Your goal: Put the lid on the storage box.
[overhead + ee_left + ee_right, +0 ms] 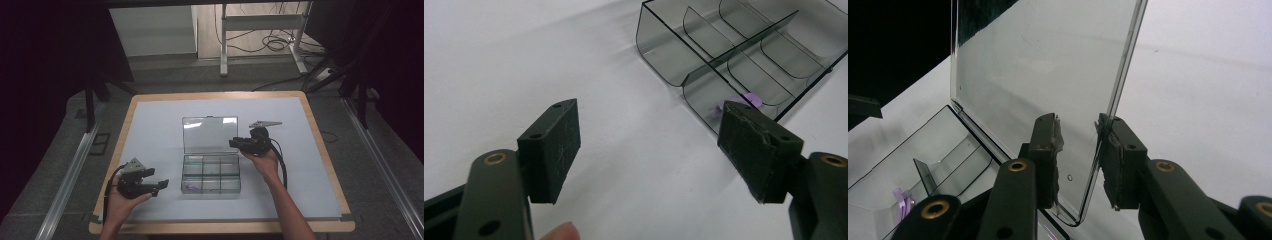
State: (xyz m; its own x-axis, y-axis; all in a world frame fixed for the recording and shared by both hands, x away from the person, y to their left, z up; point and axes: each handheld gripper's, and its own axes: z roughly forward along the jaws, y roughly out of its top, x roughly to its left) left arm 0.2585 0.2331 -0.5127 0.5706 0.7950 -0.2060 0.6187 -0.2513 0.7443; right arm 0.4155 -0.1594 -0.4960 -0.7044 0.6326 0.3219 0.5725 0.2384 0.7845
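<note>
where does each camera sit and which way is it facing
High view: above the person's side of the table, looking forward and down on the box; both forearms and both tools show.
Left gripper view: on the left tool, looking across the table at the box's compartments; its open jaws and a fingertip show.
Right gripper view: on the right tool, looking along the raised lid, whose edge stands between its jaws.
Shared: all three show the box; a purple item lies in one compartment.
</note>
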